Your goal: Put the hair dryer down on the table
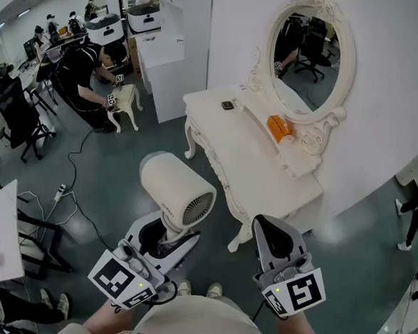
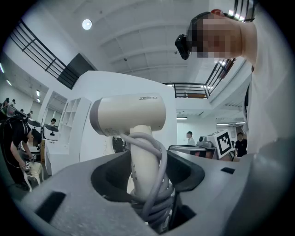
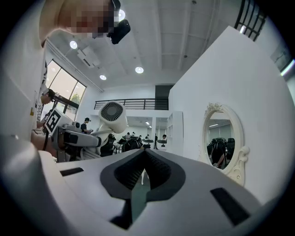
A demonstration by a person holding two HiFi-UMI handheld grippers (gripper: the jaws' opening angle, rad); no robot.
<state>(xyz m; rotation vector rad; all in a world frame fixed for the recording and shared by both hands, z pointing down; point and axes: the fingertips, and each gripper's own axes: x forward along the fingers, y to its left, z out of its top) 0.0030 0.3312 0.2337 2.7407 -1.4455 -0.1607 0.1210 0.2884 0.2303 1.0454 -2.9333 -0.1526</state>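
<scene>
Gripping hair dryer (image 1: 177,192) upright by its cord-wrapped handle (image 2: 140,156) in wide-spread left fingers (image 2: 69,193), lower centre, clear of white tabletop (image 1: 245,158) above right. With right fingers (image 3: 193,184) pressed together, empty, aside.

Reads as smooth matt cream plastic on the hair dryer (image 1: 172,185), with a grey rubbery cord (image 2: 160,180). Looks smooth and white-painted on the counter (image 1: 246,151), matt grey plastic with ribbed dark pads (image 3: 131,175) on the right tool (image 3: 144,154).
</scene>
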